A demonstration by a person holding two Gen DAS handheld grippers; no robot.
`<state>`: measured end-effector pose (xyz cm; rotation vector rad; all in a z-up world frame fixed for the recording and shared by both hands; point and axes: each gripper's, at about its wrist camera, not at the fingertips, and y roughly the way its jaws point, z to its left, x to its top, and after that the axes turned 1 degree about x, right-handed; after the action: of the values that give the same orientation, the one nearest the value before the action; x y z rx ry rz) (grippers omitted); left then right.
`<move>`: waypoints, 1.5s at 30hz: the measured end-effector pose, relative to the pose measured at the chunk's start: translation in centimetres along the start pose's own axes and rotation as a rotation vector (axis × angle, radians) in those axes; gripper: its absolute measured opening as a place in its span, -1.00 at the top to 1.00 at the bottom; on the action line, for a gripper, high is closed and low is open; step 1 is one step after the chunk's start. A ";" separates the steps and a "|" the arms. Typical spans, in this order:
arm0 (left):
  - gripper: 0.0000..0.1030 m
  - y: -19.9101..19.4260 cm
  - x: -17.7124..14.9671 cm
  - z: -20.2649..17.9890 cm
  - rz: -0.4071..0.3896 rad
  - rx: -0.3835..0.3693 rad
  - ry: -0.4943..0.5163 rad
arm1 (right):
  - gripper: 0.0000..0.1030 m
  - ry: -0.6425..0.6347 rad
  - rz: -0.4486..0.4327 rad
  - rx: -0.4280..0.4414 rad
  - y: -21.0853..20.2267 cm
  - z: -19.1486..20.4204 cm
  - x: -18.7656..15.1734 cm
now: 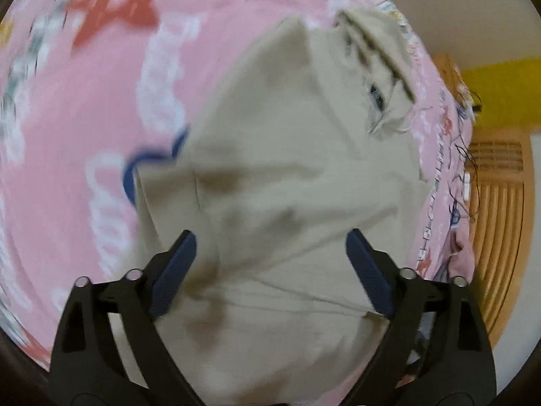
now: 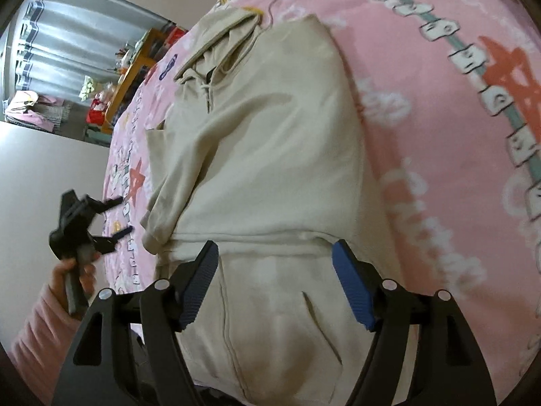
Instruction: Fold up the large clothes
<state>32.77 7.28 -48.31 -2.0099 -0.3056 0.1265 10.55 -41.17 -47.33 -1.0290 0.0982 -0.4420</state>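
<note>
A beige hoodie (image 2: pixel 270 155) lies on the pink patterned bedspread (image 2: pixel 439 135), sleeves folded inward, hood (image 2: pixel 223 34) at the far end, front pocket nearest me. My right gripper (image 2: pixel 274 253) is open and empty, just above the hem seam. My left gripper (image 1: pixel 270 240) is open and empty, hovering over the hoodie (image 1: pixel 287 169). The left gripper also shows in the right wrist view (image 2: pixel 121 216), held by a hand beside the hoodie's left sleeve, jaws apart.
The bed's pink cover (image 1: pixel 84 118) runs around the garment. Beyond the bed are a wooden door (image 1: pixel 500 203), a yellow wall patch (image 1: pixel 500 94), a wooden shelf with clutter (image 2: pixel 132 64) and grey curtains (image 2: pixel 67 34).
</note>
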 end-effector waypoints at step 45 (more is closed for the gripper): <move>0.43 -1.0 -1.7 7.4 -0.124 -0.375 0.169 | -0.42 -0.247 -0.391 -0.302 5.3 10.7 -7.5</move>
<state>29.38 13.66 -50.79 -2.3469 -0.3654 -0.1923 8.46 -27.21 -47.19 -1.4003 -0.2695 -0.6627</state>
